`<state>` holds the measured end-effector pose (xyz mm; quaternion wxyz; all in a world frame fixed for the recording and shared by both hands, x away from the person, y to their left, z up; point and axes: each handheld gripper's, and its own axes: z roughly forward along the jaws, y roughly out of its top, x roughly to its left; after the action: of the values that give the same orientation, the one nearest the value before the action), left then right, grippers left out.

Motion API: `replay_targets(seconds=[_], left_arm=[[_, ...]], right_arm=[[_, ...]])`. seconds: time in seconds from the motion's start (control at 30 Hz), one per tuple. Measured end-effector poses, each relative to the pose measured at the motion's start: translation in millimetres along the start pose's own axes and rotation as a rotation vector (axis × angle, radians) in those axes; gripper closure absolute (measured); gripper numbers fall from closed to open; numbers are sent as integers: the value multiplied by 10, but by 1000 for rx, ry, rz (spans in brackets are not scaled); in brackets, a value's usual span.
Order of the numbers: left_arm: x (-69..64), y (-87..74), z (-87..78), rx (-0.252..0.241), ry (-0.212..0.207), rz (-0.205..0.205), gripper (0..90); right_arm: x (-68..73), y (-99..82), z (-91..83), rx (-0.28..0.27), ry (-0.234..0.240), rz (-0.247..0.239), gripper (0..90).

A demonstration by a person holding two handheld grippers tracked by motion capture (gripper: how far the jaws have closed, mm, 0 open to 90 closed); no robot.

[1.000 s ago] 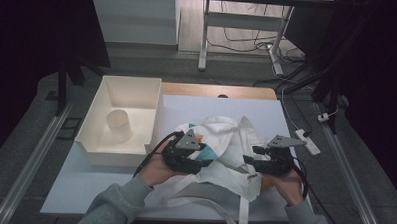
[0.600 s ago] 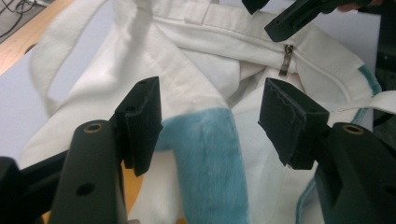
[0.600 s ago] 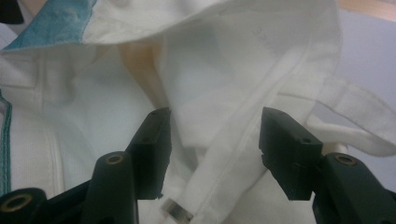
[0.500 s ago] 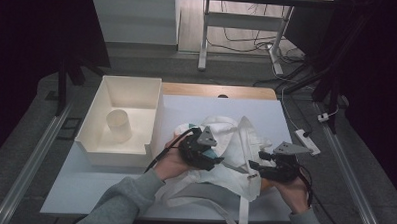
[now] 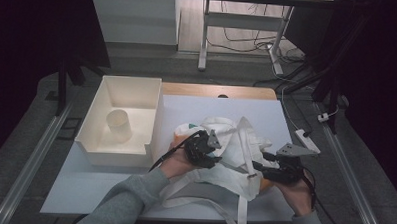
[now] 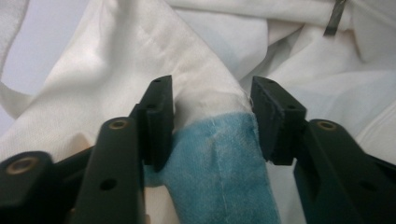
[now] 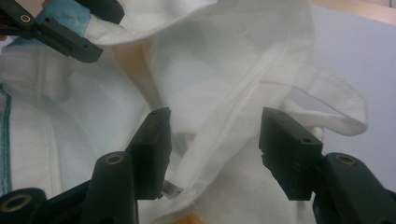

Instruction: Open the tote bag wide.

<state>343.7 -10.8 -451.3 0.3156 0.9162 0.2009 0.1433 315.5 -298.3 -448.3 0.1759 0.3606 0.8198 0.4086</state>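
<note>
**Q:** Cloth bag (image 5: 235,148) first: where does it lie, taking the white tray (image 5: 101,138) as landmark?

**A:** Crumpled on the pale table top (image 5: 109,189), just beside the tray's open-notched side and away from the tray's far wall. One strap (image 5: 242,213) of the bag trails toward the table's near edge. A teal towel (image 6: 219,163) pokes out of the bag's folds on the side nearest the tray. Inside the tray stands a pale cup (image 5: 118,123), upright, apart from the bag.

**Q:** Left gripper (image 5: 205,148): state of the jaws?

**A:** It sits on the bag's tray-side half. In the left gripper view (image 6: 212,121) the jaws have just been closing, with a bundle of teal towel and white bag cloth between them. The left pad presses against the bundle; the right pad lies at its edge, so a firm pinch cannot be told for certain.

**Q:** Right gripper (image 5: 264,169)?

**A:** On the bag's half farther from the tray, well apart from the tray itself. In the right gripper view (image 7: 215,144) the jaws stand moderately wide, astride a seamed hem of the bag; neither pad presses the cloth. The left gripper's jaw tips appear beyond, at the towel (image 7: 65,14).
</note>
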Motion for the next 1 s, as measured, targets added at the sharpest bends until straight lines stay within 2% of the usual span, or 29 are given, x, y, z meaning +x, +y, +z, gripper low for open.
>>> replay_targets(seconds=[0.17,0.33,0.43,0.5,0.6,0.63,0.8,1.0], left_arm=[[57,-30,-40,-3,3,-11,606],[130,-79,-120,-31,-4,-40,650],[178,-113,-190,-53,-13,-63,675],[207,-136,-240,-66,-16,-77,687],[254,-168,-296,-74,-28,-104,711],[272,-178,-313,-73,-36,-115,723],[365,-223,-416,-101,-58,-164,743],[517,-299,-603,-178,-82,-236,743]], right_arm=[[22,25,-19,41,-44,-12,437],[50,-12,96,123,-61,-34,448],[36,-46,161,155,-68,-27,528],[1,-70,186,169,-56,-6,637],[-51,-82,180,165,-9,30,802],[-66,-80,173,165,-3,32,827],[-127,-63,115,148,-3,38,867],[-278,-55,-47,98,-52,59,871]])
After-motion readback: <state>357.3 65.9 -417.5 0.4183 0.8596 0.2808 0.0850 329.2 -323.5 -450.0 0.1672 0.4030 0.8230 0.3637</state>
